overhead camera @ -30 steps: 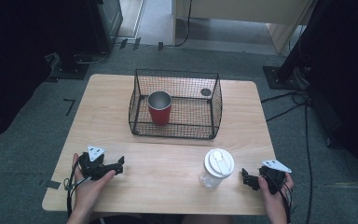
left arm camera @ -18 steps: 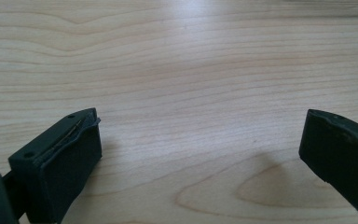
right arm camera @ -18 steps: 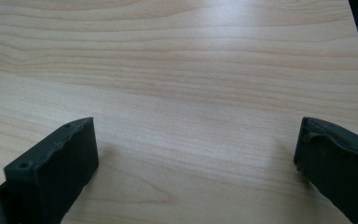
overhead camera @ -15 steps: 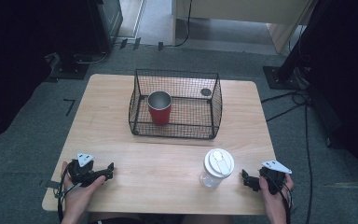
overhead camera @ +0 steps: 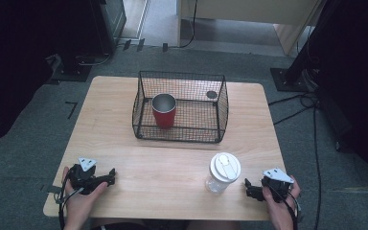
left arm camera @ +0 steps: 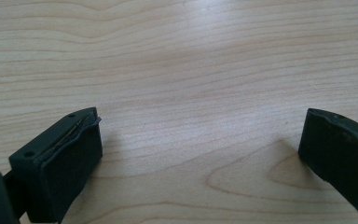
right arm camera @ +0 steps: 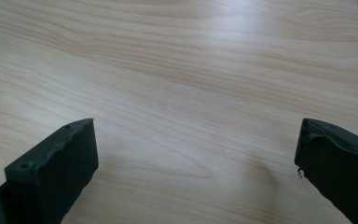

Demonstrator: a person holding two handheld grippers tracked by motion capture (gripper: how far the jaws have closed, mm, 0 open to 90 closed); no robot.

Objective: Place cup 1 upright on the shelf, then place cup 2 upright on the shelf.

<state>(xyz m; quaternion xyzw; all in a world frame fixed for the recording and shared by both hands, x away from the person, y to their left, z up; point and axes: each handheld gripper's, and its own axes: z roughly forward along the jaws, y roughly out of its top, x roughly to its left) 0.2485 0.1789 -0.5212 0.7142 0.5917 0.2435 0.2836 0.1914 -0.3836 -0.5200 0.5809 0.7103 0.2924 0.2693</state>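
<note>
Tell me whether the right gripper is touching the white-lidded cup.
Apart. In the high view a strip of bare table separates the right gripper from the white-lidded cup.

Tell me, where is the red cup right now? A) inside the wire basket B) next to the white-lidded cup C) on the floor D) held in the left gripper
A: in the high view the red cup stands upright inside the wire basket, far from both grippers.
</note>
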